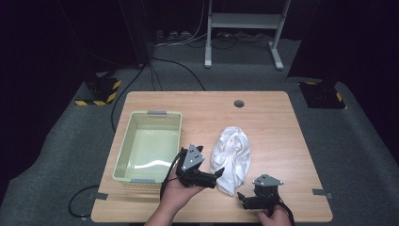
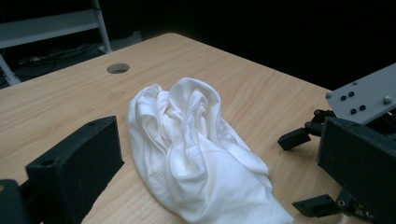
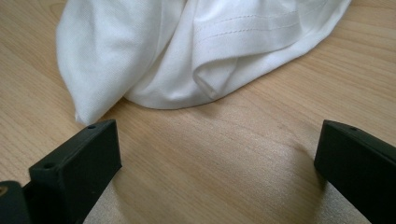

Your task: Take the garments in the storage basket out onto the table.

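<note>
A crumpled white garment [image 1: 231, 159] lies bunched on the wooden counter [image 1: 273, 122], just right of the pale green basket [image 1: 149, 146], which stands with nothing in it. The work in hand looks like picking the cloth up with both tongs, probably to move it into that basket.

The left tongs [image 1: 217, 175] sit at the cloth's near-left edge, spread wide and gripping nothing — in the left gripper view the garment [image 2: 196, 149] lies ahead between the 2 jaws. The right tongs [image 1: 243, 199] rest low near the counter's front edge, just short of the cloth's near end, likewise released; in the right gripper view the hem [image 3: 196, 56] lies just beyond the jaws, with bare wood between them.

To do this well, I judge each pair should close on a thick fold, not on 1 thin layer, which could slip out. The right tongs need to slide forward, staying low, so that 1 jaw goes under the rounded fold near the stitched hem. The left should bite the ridge of folds on top. Take the 2 grips well apart — that keeps the bundle from sagging and catching the basket's rim on the way over.
</note>
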### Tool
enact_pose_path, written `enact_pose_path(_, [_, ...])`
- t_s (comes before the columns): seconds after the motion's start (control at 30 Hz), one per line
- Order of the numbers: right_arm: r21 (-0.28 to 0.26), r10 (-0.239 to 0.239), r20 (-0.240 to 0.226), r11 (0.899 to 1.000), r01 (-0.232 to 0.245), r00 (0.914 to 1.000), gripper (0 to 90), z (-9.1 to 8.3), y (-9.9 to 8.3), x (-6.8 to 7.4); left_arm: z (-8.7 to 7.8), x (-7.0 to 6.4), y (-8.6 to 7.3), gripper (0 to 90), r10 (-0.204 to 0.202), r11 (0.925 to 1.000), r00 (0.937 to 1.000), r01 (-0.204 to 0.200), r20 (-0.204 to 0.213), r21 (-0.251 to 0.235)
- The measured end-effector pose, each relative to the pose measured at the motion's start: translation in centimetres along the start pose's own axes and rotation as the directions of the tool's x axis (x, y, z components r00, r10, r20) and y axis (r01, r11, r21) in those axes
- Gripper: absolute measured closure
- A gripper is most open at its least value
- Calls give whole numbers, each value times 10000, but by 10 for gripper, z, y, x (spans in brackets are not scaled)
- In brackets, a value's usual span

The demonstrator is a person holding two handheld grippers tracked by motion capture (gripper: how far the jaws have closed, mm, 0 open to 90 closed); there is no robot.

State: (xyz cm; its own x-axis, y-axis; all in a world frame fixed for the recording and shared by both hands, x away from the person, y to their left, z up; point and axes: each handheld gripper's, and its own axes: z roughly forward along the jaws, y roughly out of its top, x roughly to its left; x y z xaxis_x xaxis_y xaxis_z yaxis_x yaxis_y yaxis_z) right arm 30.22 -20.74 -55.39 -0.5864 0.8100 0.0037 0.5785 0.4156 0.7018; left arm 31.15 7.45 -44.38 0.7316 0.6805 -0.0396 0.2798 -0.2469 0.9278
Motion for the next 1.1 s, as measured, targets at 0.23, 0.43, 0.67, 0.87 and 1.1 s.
enact_pose_path(0.23, [6, -14, 11, 10000, 14, 10000, 0, 0, 0, 0, -15, -4, -10, 4, 174, 9997, 9998, -175, -38, -158])
enact_pose_path(0.43, [7, -18, 17, 10000, 18, 10000, 0, 0, 0, 0, -28, -6, -20, 8, 213, 9998, 9998, -213, 44, 21])
enact_pose_path(0.67, [-16, 13, -20, 10000, -13, 10000, 0, 0, 0, 0, -42, -9, -32, 8, 155, 9998, 9999, -154, 75, -113])
enact_pose_path(0.87, [5, -18, 16, 10000, 18, 10000, 0, 0, 0, 0, -47, -11, -43, 16, 527, 9985, 9985, -525, -114, 121])
enact_pose_path(1.1, [-4, 12, -10, 10000, -12, 10000, 0, 0, 0, 0, -48, -14, -55, 4, 537, 9985, 9985, -536, -97, 131])
